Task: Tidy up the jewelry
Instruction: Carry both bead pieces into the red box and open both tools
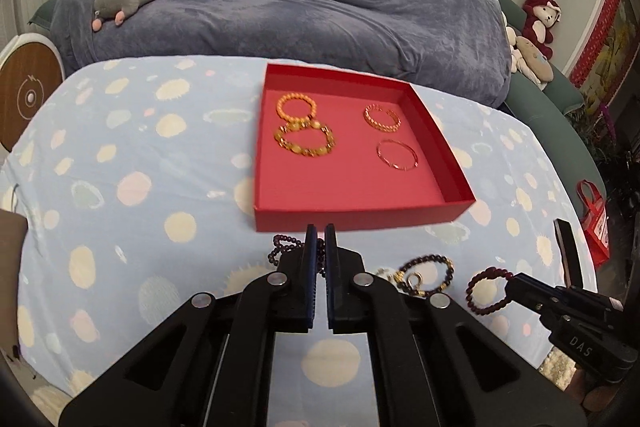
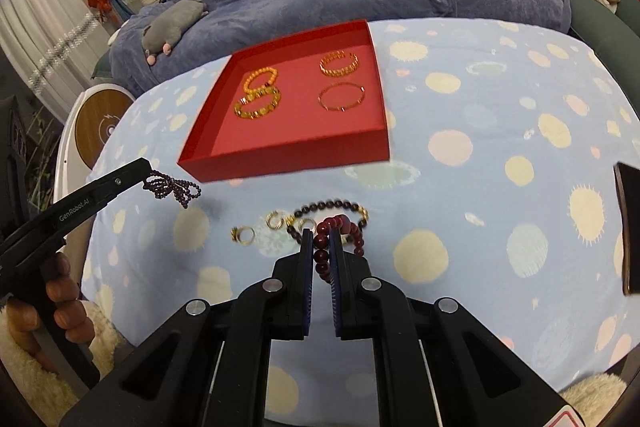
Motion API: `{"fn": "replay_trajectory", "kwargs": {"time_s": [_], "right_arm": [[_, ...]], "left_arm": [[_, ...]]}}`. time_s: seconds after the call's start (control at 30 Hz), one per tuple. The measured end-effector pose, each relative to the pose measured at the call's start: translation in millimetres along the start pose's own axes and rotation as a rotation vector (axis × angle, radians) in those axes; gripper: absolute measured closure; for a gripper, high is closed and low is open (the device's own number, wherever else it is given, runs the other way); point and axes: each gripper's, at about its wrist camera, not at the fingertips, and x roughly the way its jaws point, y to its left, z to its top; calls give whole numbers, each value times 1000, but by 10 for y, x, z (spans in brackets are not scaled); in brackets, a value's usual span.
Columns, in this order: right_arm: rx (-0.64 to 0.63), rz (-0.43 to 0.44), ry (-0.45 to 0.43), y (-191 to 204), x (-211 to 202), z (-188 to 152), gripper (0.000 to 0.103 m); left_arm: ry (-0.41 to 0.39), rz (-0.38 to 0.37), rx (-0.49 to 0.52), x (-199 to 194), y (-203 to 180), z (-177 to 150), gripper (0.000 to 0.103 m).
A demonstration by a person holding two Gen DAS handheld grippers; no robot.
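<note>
Red tray sits just ahead of both grippers, holding four gold-toned bracelets.

Left gripper: clamped on a dark purple bead strand, which hangs off the tabletop, short of the tray's near wall.

Right gripper: closed on a dark red bead bracelet, low at the cloth; whether it is lifted, cannot tell.

Remaining on the tabletop: dark bead bracelet with gold spacers just ahead of the right gripper, and small gold rings to its left.

Judged roughly halfway: four stowed, two in grasp, several left.
</note>
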Motion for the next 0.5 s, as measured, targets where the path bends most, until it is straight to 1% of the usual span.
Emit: {"fn": "replay_trajectory", "kwargs": {"time_s": [0.13,0.27,0.4,0.5], "right_arm": [[-31,37,-55,143,14,383,95],[-64,60,-89,298,137,722,95],[-62,88,-79,383,381,930,95],[-73,76,-64,410,574,1008,95]], "left_arm": [[-46,48,53,14,42,371,100],[-70,108,103,173,3,678,100],[-26,155,139,502,-89,808,100],[28,161,146,774,-173,802,100]]}}
